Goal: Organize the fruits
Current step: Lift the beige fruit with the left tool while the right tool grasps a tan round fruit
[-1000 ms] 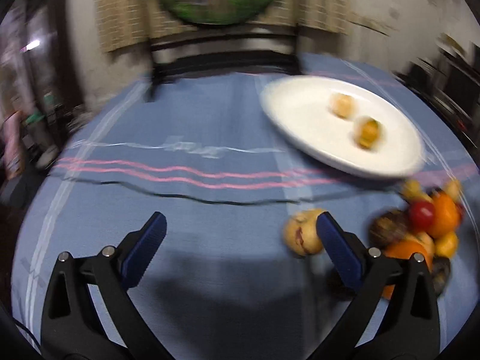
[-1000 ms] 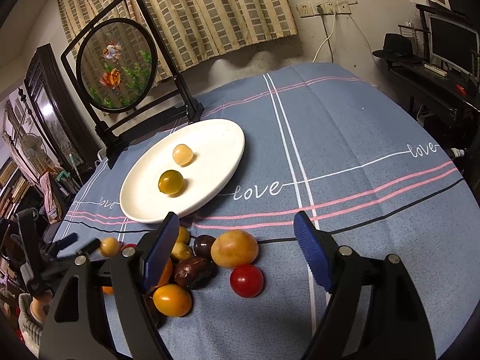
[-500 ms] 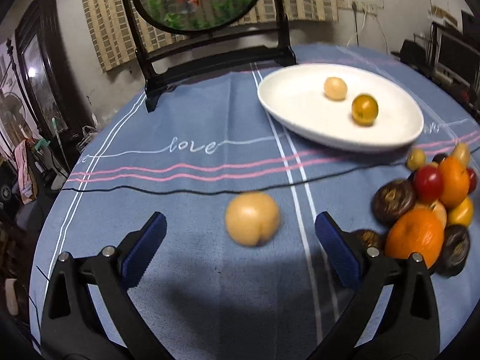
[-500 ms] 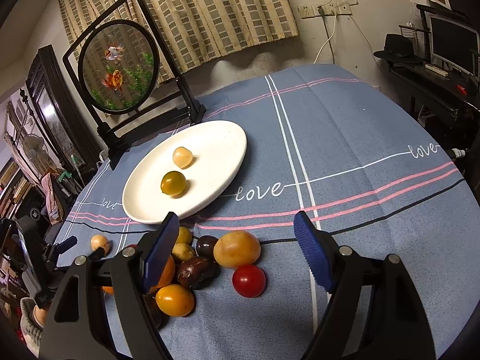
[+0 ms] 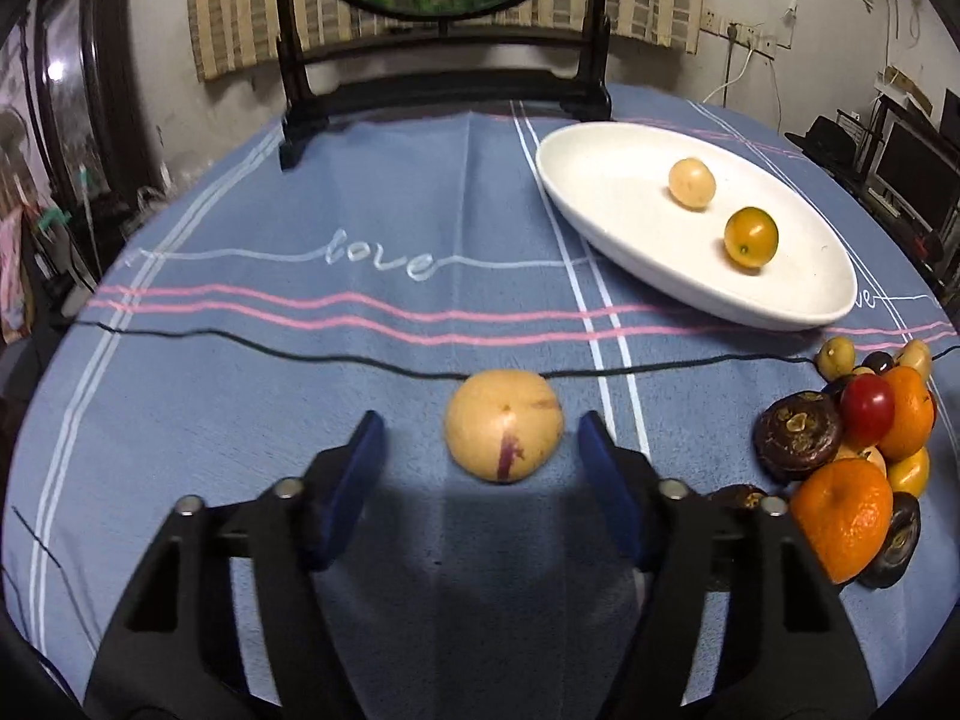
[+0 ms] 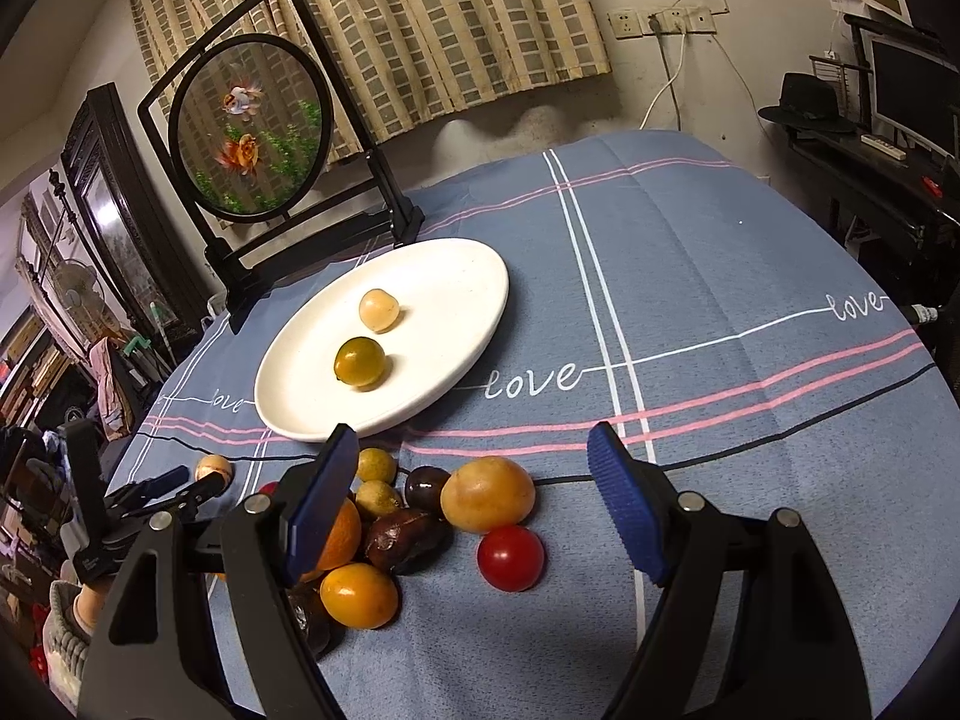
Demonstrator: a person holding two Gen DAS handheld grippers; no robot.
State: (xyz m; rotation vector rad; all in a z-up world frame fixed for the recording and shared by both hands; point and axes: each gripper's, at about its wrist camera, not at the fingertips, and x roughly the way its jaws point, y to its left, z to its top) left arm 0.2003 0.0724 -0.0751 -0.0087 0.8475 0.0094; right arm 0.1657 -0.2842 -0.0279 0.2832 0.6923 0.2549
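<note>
Left gripper closing around a tan fruit on the desk, pads not yet touching it, right gripper unclenched above the fruit pile, plate beyond holding two small fruits.

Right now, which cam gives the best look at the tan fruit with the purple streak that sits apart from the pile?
Left wrist. The tan fruit sits centred and close between the closing left gripper, pads not yet touching it, purple streak visible. The right wrist view shows it only small and far left, partly hidden behind that gripper's fingertips.
</note>
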